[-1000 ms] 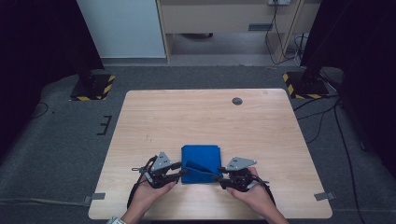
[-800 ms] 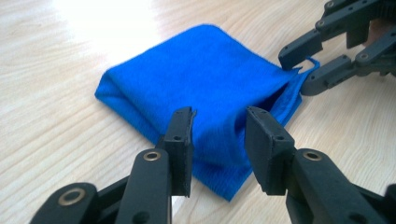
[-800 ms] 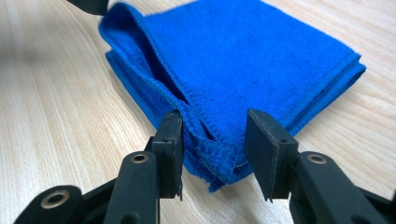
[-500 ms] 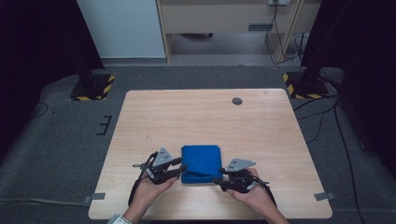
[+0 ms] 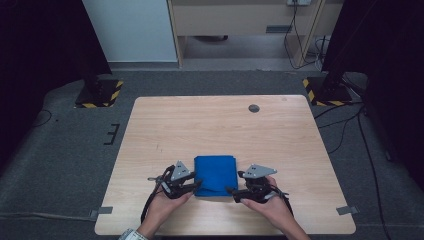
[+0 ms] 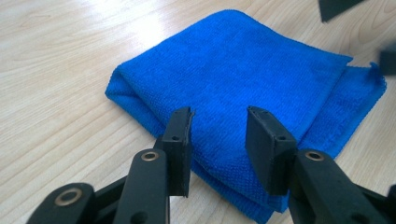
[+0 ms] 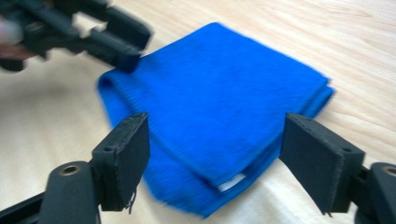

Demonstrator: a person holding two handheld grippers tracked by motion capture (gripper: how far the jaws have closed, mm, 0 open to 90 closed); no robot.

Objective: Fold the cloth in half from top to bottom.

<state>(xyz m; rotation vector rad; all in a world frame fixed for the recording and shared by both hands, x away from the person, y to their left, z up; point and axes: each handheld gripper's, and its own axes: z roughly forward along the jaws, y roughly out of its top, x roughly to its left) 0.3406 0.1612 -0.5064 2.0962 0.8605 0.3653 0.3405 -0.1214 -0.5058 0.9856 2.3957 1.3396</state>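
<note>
A blue cloth (image 5: 216, 175) lies folded into a flat square near the front edge of the wooden table (image 5: 210, 125). My left gripper (image 5: 196, 187) is at the cloth's left front corner. In the left gripper view its jaws (image 6: 218, 135) stand apart over the cloth's (image 6: 243, 70) near edge, pressing on nothing. My right gripper (image 5: 231, 191) is at the right front corner. Its jaws (image 7: 215, 154) have just been opening and now stand wide, with the cloth's (image 7: 210, 93) layered corner between them and no pad touching it. The left gripper (image 7: 116, 44) shows blurred across the cloth.
A small dark round disc (image 5: 254, 108) sits in the tabletop at the far right. Black stands on yellow-and-black striped bases (image 5: 99, 94) (image 5: 327, 90) flank the table's far corners on the floor. Cables trail from both grippers toward the front edge.
The cloth's raised fold has come down and it now lies flat. The right gripper's jaws have widened and let it go. Both hands stayed near the front corners.
</note>
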